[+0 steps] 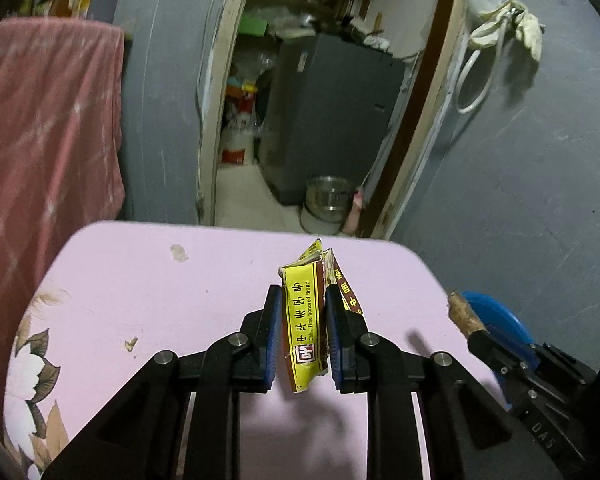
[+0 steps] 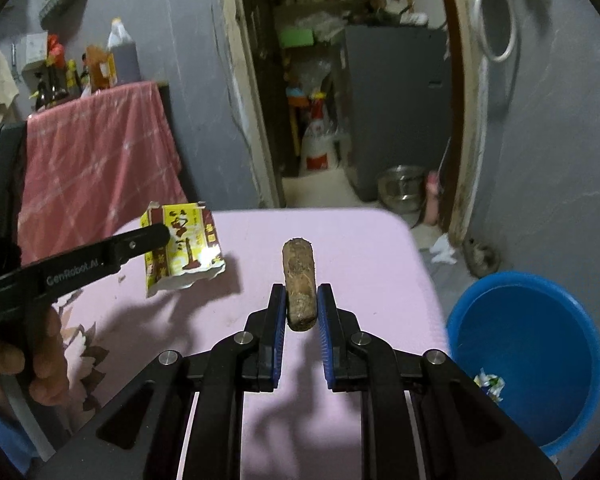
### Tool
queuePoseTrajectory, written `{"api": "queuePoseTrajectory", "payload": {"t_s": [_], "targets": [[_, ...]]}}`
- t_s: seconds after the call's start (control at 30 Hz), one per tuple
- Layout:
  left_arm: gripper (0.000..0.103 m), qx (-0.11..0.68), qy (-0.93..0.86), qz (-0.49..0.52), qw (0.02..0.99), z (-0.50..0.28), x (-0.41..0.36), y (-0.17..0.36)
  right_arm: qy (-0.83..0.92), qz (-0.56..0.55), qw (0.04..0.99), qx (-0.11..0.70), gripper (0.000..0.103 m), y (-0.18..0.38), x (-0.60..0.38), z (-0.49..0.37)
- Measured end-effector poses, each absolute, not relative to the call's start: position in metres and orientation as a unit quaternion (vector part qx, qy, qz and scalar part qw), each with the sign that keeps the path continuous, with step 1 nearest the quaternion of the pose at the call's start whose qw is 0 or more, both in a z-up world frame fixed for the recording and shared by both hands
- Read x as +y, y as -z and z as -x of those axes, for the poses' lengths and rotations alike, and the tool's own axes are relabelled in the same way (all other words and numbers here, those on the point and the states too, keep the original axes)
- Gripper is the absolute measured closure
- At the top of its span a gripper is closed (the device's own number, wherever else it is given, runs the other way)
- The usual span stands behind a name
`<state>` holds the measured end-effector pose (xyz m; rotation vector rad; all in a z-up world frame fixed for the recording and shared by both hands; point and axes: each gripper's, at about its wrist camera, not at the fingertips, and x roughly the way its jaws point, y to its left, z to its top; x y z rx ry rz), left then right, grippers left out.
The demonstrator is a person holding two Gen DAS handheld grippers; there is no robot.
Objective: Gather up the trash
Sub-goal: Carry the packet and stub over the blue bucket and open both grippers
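The left gripper [image 1: 303, 332] is clenched on a torn yellow-and-brown carton [image 1: 305, 320], its blue pads pressing the flattened sides so the pack stands on edge between them. In the right wrist view the same carton [image 2: 184, 248] hangs at about 9 o'clock, clear of the pink table [image 2: 360, 248], with its shadow on the tabletop beneath, so it looks lifted for carrying rather than resting. The right gripper [image 2: 300, 308] is clamped on a brown corn cob [image 2: 299, 284], gripped near its lower end so most of its length sticks out ahead of the fingers; it too appears raised off the table.

The blue basin [image 2: 528, 356] sits on the floor at 4 o'clock in the right view, off the table's right edge, with a scrap of crumpled wrapper [image 2: 489, 386] already inside; it seems to serve as the bin, which would explain why both pieces are held up and free to be swung that way.

Readable writing: "China Time-honored Brand" runs along the carton's yellow panel beside Chinese characters; "GenRobot.AI" is printed on the left gripper's arm in the right view; "DAS" shows on the right gripper's body in the left view
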<state>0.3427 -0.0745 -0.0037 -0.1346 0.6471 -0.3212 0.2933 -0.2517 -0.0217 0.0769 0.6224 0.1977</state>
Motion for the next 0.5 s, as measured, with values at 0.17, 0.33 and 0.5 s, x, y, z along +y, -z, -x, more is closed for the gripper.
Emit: {"api": "queuePoseTrajectory", "payload": {"t_s": [0.17, 0.33, 0.5], "targets": [[0.086, 0.265, 0.163, 0.064, 0.948, -0.322, -0.088, -0.023, -0.072, -0.042, 0.962, 0.260, 0.090, -0.001, -0.268, -0.277], [0.086, 0.219, 0.179, 0.074, 0.956, -0.307, -0.108, -0.045, -0.040, -0.045, 0.976, 0.211, 0.090, -0.027, -0.292, -0.258], [0.086, 0.178, 0.200, 0.080, 0.960, -0.291, -0.142, -0.061, -0.006, -0.039, 0.985, 0.168, 0.090, -0.050, -0.319, -0.240]]}}
